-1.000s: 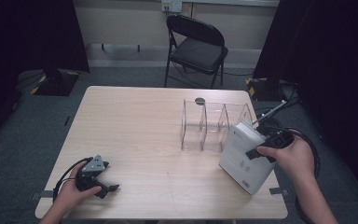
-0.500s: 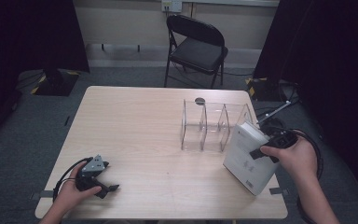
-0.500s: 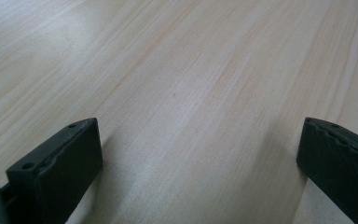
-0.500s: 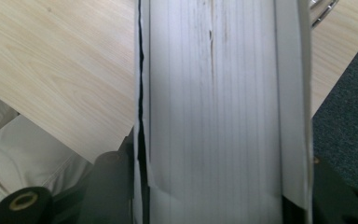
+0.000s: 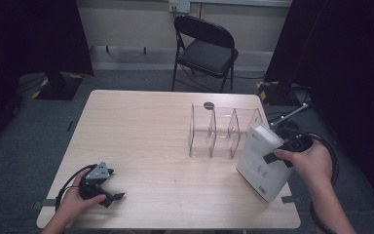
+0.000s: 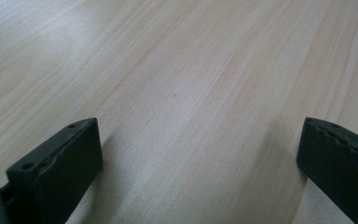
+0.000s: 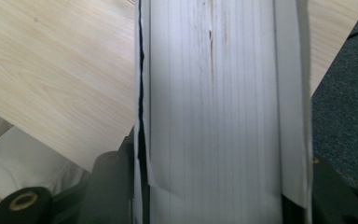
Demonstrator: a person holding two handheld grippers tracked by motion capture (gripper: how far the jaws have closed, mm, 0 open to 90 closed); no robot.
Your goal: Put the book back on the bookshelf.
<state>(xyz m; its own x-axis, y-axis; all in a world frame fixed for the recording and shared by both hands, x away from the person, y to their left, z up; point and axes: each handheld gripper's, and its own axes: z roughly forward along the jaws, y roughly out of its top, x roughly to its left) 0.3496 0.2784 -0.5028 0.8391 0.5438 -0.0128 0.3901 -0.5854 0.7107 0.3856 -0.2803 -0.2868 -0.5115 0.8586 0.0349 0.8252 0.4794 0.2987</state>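
A: What sort of room have you got there?

B: You're in a lab-style recording space. Black curtains (image 5: 341, 73) on both sides, grey carpet floor (image 5: 24, 146), one bare wooden table (image 5: 141, 126), a folding chair (image 5: 204, 48) against the wall, a wall outlet (image 5: 179, 6), cables (image 5: 292, 114) on the floor.

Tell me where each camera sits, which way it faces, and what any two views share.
High view: above the person's side, facing forward and down on the table; both hands, left gripper, right gripper, clear divider rack, chair.
Left gripper view: on the left gripper, facing bare tabletop between its open jaws.
Right gripper view: on the right gripper, looking along the white book clamped in its jaws.
Shared: high and right gripper views show the book and table.
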